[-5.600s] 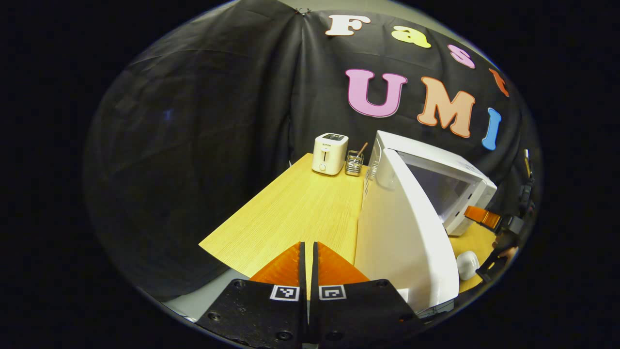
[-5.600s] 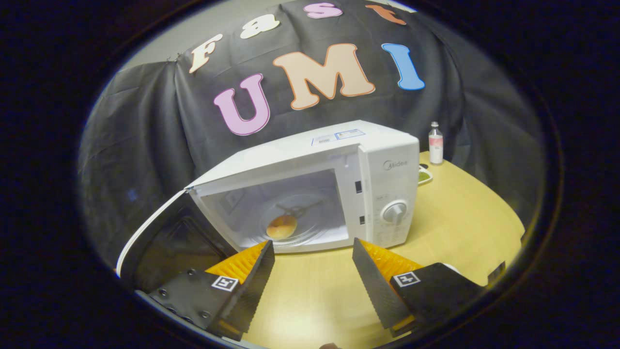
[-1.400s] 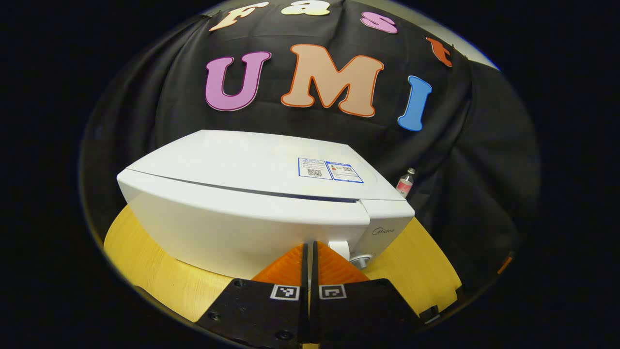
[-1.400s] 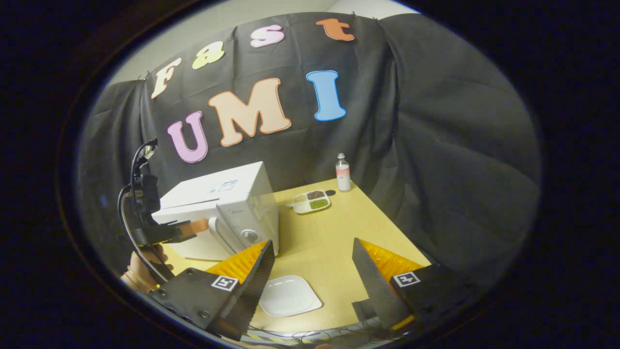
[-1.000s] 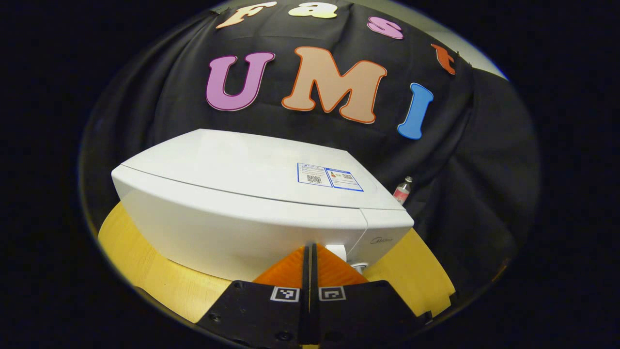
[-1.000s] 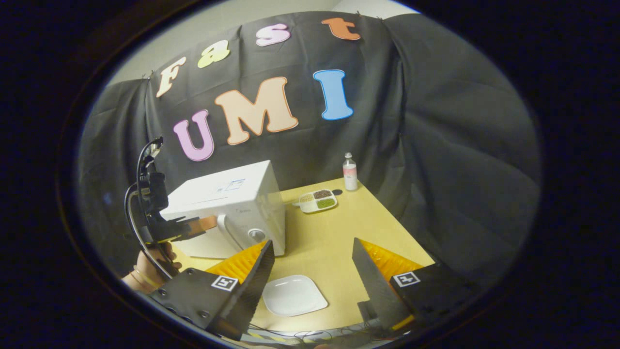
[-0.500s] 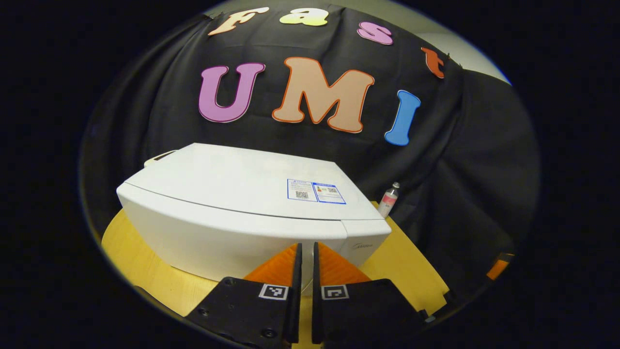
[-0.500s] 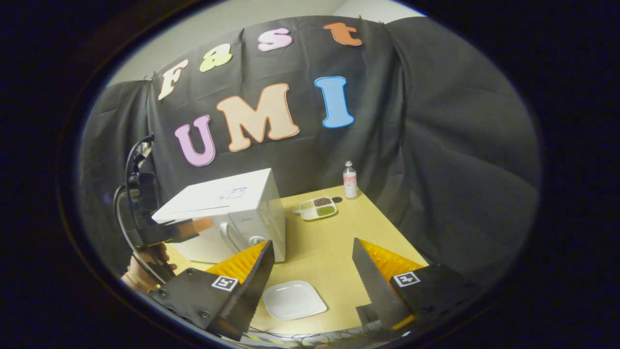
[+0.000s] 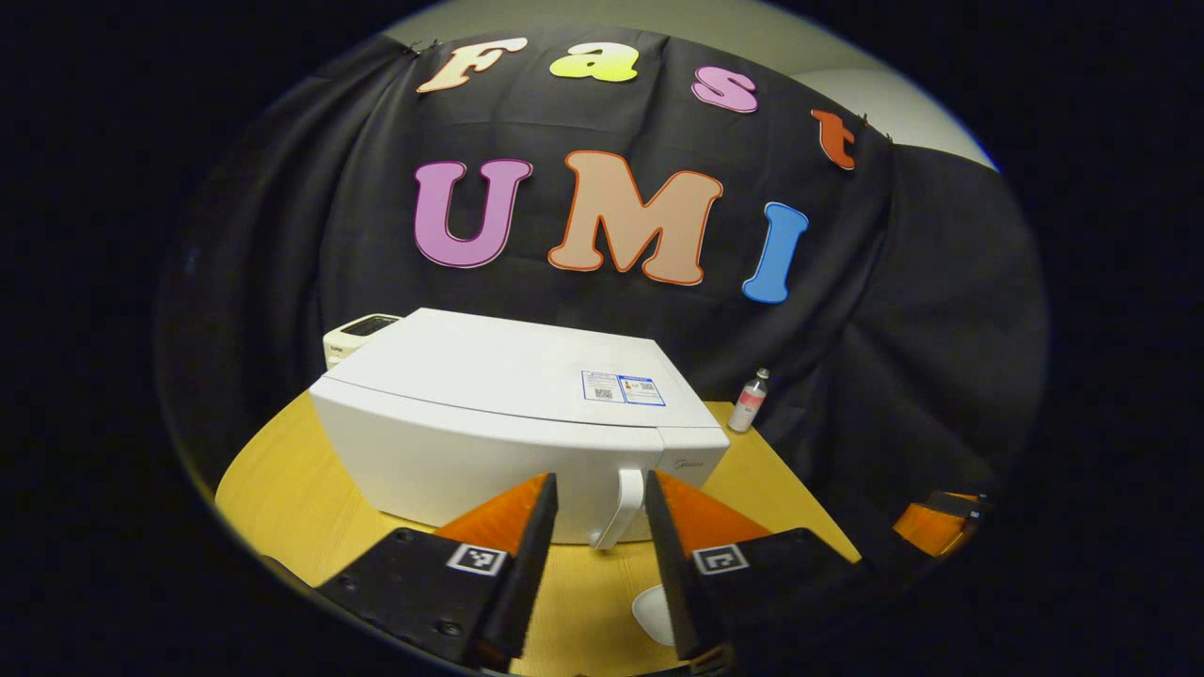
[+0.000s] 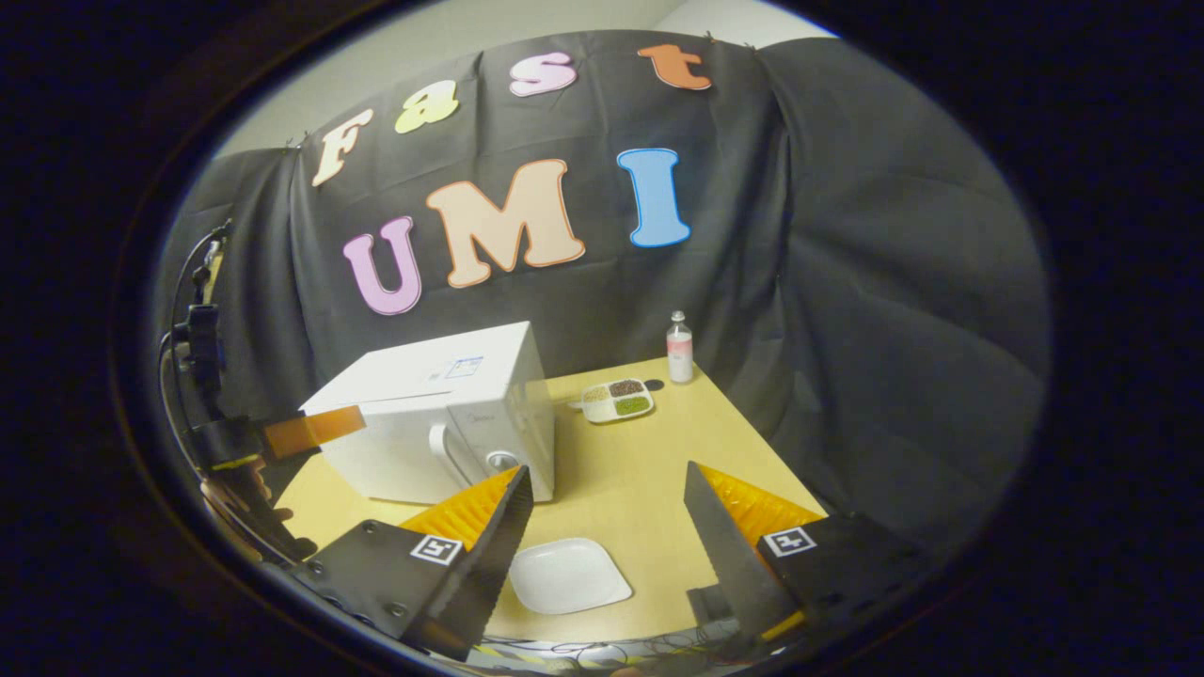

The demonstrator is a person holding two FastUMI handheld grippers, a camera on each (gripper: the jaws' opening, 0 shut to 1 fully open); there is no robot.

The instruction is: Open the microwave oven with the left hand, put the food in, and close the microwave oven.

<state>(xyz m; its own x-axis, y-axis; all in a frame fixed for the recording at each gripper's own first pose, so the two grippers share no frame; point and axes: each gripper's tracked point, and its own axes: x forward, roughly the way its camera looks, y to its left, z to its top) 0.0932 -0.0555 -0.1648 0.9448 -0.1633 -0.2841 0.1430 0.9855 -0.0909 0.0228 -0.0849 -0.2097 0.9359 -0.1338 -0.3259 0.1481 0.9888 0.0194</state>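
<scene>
Door shut, hands off: the left gripper (image 9: pixel 602 527) has backed away from the microwave oven (image 9: pixel 508 423), its fingers (image 9: pixel 527 536), pressed together a moment ago, now spread wide with the door handle (image 9: pixel 621 508) framed beyond the gap. The right gripper (image 10: pixel 607 527) hangs wide open above the emptied white plate (image 10: pixel 569 575) on the bench (image 10: pixel 649 470). The task looks complete.
</scene>
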